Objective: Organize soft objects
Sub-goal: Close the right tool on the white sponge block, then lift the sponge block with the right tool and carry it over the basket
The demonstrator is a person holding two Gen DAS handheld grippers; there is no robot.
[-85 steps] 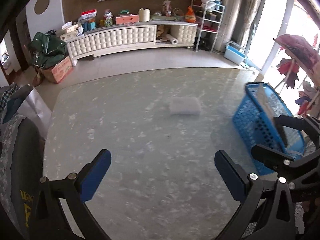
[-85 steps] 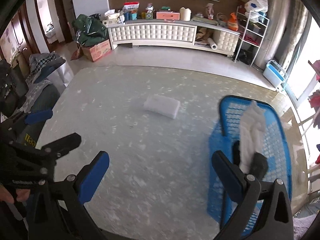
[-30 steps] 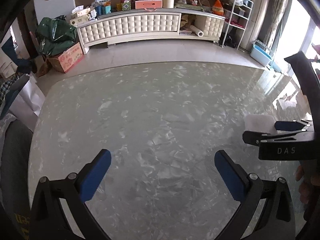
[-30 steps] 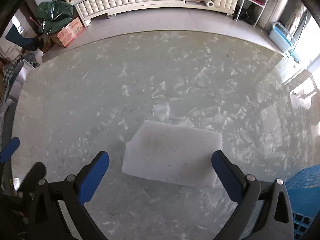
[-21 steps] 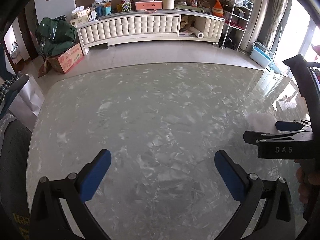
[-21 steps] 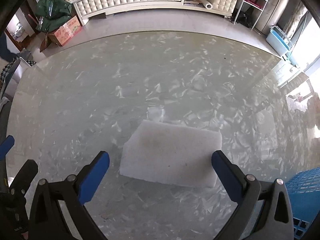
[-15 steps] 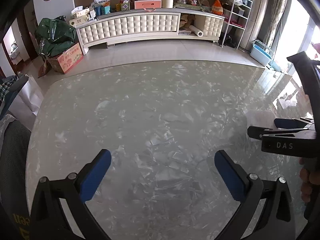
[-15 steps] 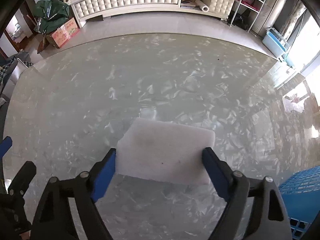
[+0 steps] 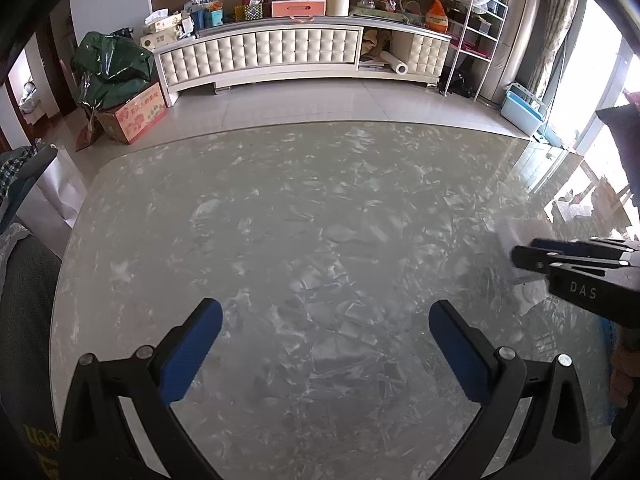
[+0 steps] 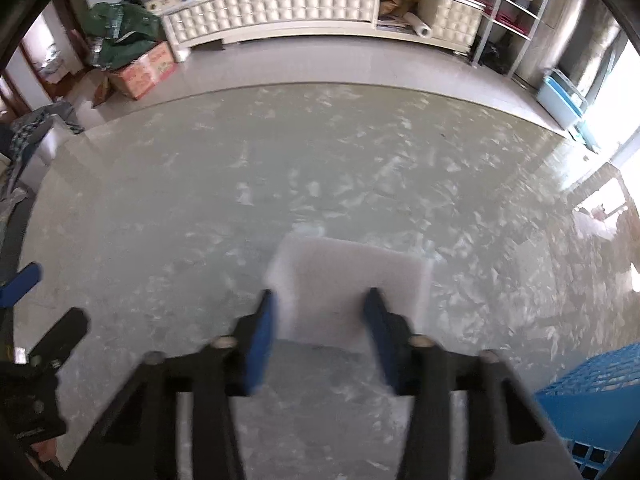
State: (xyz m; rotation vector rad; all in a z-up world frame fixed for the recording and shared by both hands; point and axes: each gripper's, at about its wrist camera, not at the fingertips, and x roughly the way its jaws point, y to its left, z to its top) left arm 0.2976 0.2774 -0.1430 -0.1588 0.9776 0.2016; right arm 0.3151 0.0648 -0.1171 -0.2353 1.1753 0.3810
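One white sponge point(image 10: 352, 276), one blue basket point(image 10: 592, 404)

Your right gripper point(image 10: 322, 332) is closing its jaws on the sponge, pads squeezing it; your left gripper point(image 9: 326, 344) is hanging open; the basket's contents are out of view.

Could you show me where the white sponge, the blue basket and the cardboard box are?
white sponge point(image 10: 356, 276): right wrist view, top face.
blue basket point(image 10: 596, 400): right wrist view, mesh wall.
cardboard box point(image 9: 136, 118): left wrist view, printed side.

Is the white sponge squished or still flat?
Squished. The right hand-held gripper is closing with the white sponge between its blue pads, and the near end is pinched narrow while the far end bulges wider.
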